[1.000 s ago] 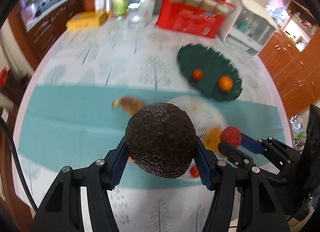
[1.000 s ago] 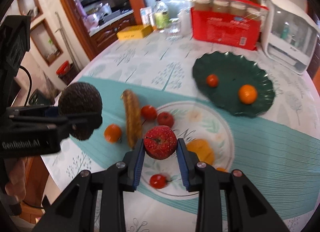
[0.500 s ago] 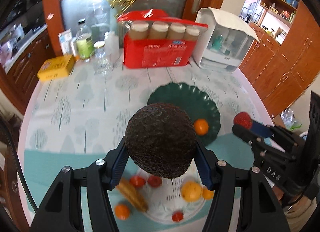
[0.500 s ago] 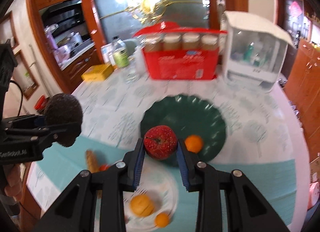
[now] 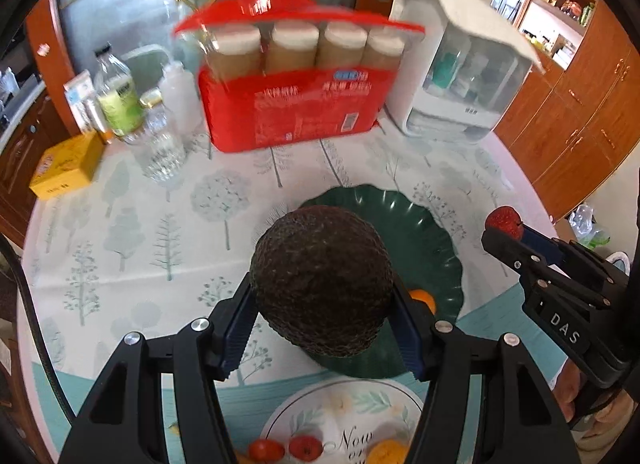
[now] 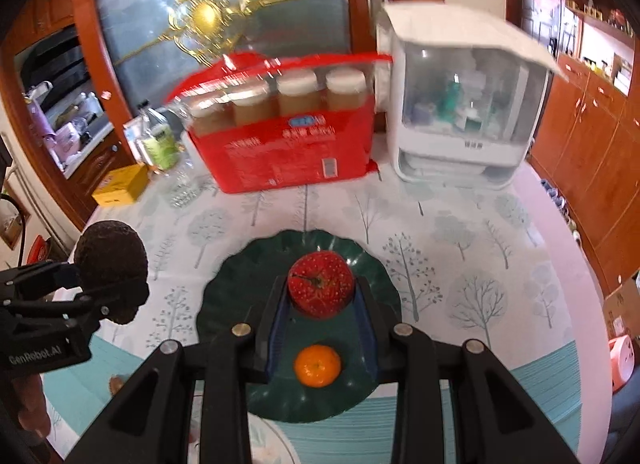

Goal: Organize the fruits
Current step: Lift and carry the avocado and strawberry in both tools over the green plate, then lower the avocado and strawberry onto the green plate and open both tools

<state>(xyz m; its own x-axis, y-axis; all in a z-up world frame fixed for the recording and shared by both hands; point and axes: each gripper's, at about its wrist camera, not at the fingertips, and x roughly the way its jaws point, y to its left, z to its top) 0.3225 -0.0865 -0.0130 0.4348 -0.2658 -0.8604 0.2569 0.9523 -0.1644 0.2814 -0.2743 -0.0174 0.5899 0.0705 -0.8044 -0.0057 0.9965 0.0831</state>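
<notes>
Dark, pebbly skin fills my left view: the avocado (image 5: 322,280) sits clamped between the blue pads of my left gripper (image 5: 324,316), held in the air above the near-left edge of the green plate (image 5: 436,240). In my right view the right gripper (image 6: 322,304) is closed tight on a red fruit (image 6: 321,283) with pale speckles and a short stem; I can't tell what kind it is. It hangs over the middle of the same green plate (image 6: 224,296), with a small orange (image 6: 317,360) lying on the plate just below it, between the gripper's arms. From the left camera that orange (image 5: 422,298) only peeks out beside the right pad.

Nearer me is a white plate (image 5: 304,412) with a floral print, carrying two small red fruits (image 5: 306,447) and something yellow-orange (image 5: 386,451) at the bottom edge. Both plates rest on the worktop (image 5: 132,232), under a pale cloth printed with trees and a teal band.

Toward the far side stand a red pack (image 5: 292,112) of four capped jars, a white cabinet (image 5: 460,64) with a clear front just to its right, some bottles (image 5: 120,100) and a yellow box (image 5: 66,166) to the left. A hand (image 5: 576,392) shows under the right gripper.
</notes>
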